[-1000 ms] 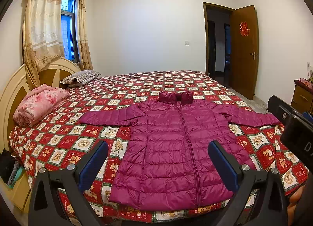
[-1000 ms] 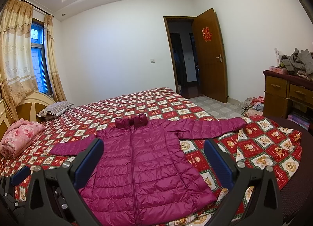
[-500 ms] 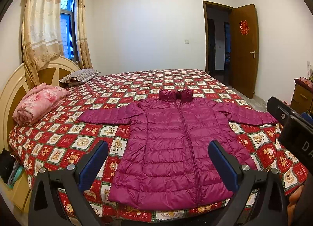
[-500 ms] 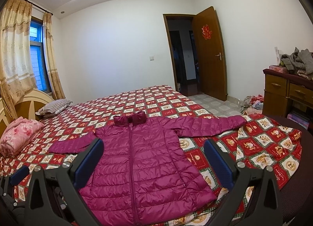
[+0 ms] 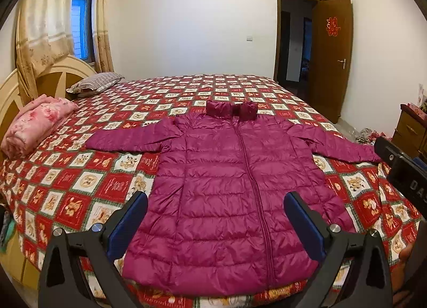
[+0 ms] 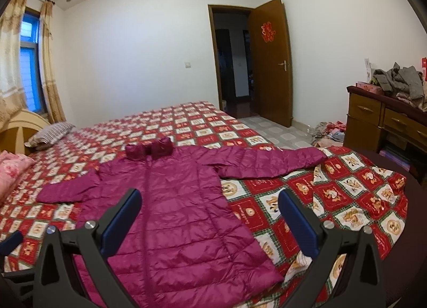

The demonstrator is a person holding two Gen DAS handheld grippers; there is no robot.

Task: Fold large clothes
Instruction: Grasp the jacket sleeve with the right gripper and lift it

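Observation:
A magenta quilted down jacket [image 5: 229, 182] lies flat, front up and zipped, on the red checked bedspread [image 5: 80, 174], both sleeves spread sideways and the collar at the far end. It also shows in the right wrist view [image 6: 170, 206]. My left gripper [image 5: 216, 222] is open and empty, hovering above the jacket's hem. My right gripper [image 6: 209, 217] is open and empty, above the jacket's right lower side. Part of the right gripper's body shows at the right edge of the left wrist view [image 5: 400, 172].
A rolled pink blanket [image 5: 34, 123] and a striped pillow [image 5: 93, 85] lie by the wooden headboard [image 5: 53, 78] at left. A wooden dresser [image 6: 387, 121] piled with clothes stands at right. The door [image 6: 269, 62] is open; clothes lie on the floor [image 6: 328, 131].
Both views have shifted slightly closer to and lower over the jacket. The jacket has not moved and both grippers stay open.

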